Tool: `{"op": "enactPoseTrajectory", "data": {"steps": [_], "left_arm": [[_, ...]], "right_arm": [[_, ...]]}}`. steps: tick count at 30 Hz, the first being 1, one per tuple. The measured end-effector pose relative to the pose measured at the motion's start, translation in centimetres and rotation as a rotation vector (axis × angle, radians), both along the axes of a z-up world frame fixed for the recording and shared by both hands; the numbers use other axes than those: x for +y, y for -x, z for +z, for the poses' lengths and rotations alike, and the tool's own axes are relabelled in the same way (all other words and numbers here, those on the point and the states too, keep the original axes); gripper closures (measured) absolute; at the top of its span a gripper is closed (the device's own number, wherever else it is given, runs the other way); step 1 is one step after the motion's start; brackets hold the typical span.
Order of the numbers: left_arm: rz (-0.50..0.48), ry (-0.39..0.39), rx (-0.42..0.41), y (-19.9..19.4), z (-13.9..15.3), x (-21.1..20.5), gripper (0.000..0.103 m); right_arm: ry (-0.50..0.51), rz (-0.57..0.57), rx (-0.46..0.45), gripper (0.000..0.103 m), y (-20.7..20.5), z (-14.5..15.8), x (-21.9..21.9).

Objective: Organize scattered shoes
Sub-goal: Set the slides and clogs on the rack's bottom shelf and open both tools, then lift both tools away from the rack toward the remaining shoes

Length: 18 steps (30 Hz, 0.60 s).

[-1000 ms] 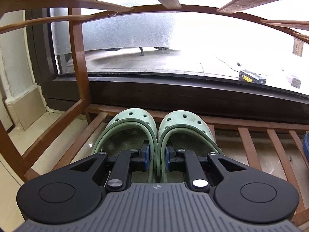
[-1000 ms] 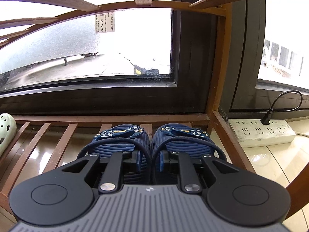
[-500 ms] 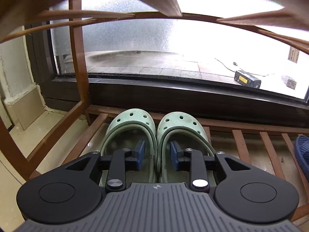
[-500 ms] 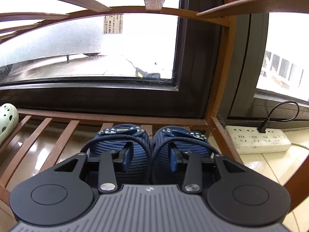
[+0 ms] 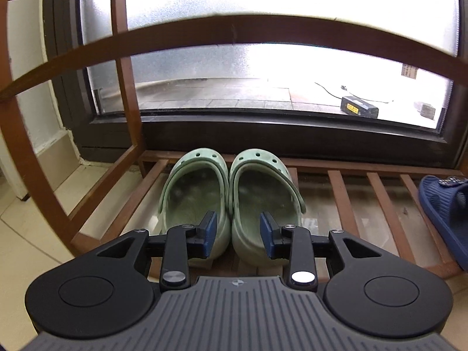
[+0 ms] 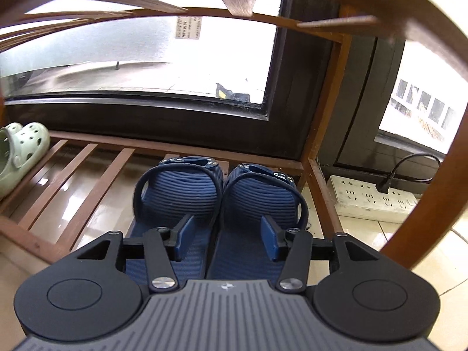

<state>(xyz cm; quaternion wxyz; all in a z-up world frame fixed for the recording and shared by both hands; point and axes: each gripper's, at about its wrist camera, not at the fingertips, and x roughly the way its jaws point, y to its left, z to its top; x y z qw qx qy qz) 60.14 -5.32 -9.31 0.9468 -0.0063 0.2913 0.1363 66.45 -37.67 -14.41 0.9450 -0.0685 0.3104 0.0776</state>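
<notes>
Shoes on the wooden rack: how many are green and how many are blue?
Green clogs: 2, one beside the other, at the left end of the rack.
Blue slippers: 2, one beside the other, at the right end.
Total: 4 shoes.

Left gripper (image 5: 238,235): pitched downward, jaws parted, both blue pads (image 5: 210,234) seen clear of any surface; nothing is pressed between them. No change in the gap is noted at this moment.

Right gripper (image 6: 227,238): likewise pitched downward, jaws opening, gap wider than on the left. Its blue pads (image 6: 270,241) are seen apart with nothing gripped between them.

No hand or sleeve is seen in either wrist view.
</notes>
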Motion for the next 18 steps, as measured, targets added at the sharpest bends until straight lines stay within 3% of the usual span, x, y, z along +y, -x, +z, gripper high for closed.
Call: {"op": "enactPoseTrajectory", "data": {"steps": [10,18], "left_arm": [[0.019,0.026,0.018,4.5,3.1,0.4,0.066],[0.079,0.054,0.028,10.8,5.8,1.4,0.064]], "right_arm": [[-0.013,-0.003,-0.011,0.046,0.7,0.4,0.2],[-0.018,0.159,-0.041,0.044,3.6,1.0,2.9]]}}
